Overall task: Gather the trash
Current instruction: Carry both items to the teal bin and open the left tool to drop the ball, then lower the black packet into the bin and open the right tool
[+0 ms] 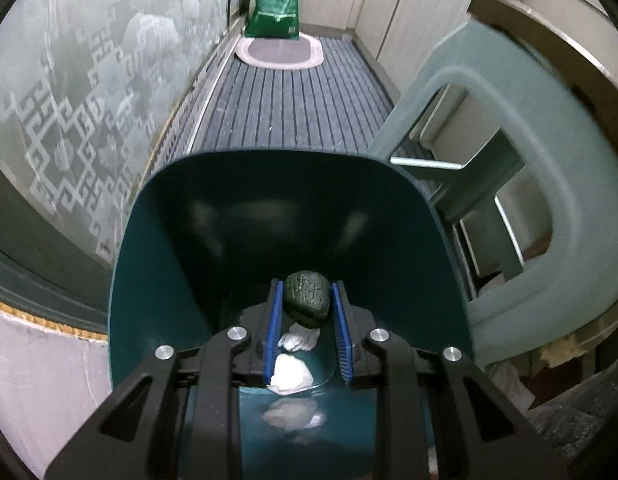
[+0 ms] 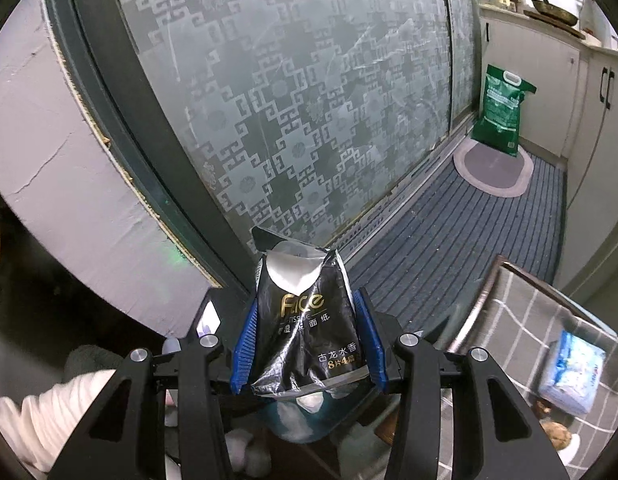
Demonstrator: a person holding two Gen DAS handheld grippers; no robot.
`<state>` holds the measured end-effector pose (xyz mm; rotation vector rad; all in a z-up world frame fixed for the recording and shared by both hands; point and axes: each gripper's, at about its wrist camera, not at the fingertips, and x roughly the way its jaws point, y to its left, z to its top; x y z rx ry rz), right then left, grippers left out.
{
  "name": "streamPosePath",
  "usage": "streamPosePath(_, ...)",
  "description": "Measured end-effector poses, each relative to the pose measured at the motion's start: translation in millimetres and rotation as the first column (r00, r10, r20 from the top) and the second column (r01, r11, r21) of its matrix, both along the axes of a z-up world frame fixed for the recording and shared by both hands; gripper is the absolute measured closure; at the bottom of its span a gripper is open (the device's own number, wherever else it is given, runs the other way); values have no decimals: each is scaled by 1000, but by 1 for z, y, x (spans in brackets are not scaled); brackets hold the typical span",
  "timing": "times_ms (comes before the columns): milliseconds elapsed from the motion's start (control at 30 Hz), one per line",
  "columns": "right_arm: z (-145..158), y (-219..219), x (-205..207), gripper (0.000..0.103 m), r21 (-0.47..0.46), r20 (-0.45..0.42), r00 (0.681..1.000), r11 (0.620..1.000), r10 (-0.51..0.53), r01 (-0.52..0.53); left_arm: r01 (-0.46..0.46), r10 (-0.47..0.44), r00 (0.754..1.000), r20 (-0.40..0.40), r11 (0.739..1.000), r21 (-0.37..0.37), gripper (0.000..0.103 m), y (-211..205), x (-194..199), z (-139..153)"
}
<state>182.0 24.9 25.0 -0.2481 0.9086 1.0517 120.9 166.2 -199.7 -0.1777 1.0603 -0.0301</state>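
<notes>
In the left wrist view my left gripper (image 1: 307, 286) is shut on a dark, wrinkled round lump (image 1: 307, 300), pinched between the blue pads. It hangs over the mouth of a teal bin (image 1: 169, 248), which has crumpled white tissues (image 1: 291, 374) at the bottom. In the right wrist view my right gripper (image 2: 309, 304) is shut on a black, crumpled tissue packet (image 2: 305, 332) with gold lettering and a torn top. Under that packet a part of the teal bin (image 2: 305, 420) shows, with white paper inside.
A pale green plastic stool (image 1: 521, 132) stands right of the bin. A frosted patterned glass door (image 2: 309, 100) runs along the striped floor mat (image 1: 293, 108). A green bag (image 1: 279, 4) stands at the far end. A checked tablecloth (image 2: 521, 320) carries a blue packet (image 2: 571, 376). A white sleeve (image 2: 49, 412) is at lower left.
</notes>
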Motion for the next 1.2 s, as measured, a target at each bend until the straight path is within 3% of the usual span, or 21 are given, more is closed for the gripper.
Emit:
streamPosePath(167,-21,23,2,56,-62,-34,999,998,-21,19,-6,6,999,-31,1000,1,75,6,-3,-12)
streamPosePath(233,-32,34,2,56,-94,-44,999,995,-24,20,-12,12,999,-34,1000,3,71,11,-8,-14)
streamPosePath(300,-44,43,0,56,-121,-58,998,992,-22,15,-18,18,999,-29,1000,0,61,15,-11,-14)
streamPosePath(400,-58,57,-2,56,-157,-71,997,988,-16,5,-30,30,999,-17,1000,1,61,24,-17,-10)
streamPosePath(633,-97,80,-4,56,-250,-96,995,968,-17,-7,-60,60,997,57,998,-1,63,42,-33,18)
streamPosePath(967,-165,107,-12,56,-419,-131,991,907,-8,-48,-81,81,981,176,997,-6,74,56,-49,64)
streamPosePath(1200,-206,105,-9,53,-489,-173,984,871,-47,-44,-95,97,964,246,995,-21,79,61,-61,92)
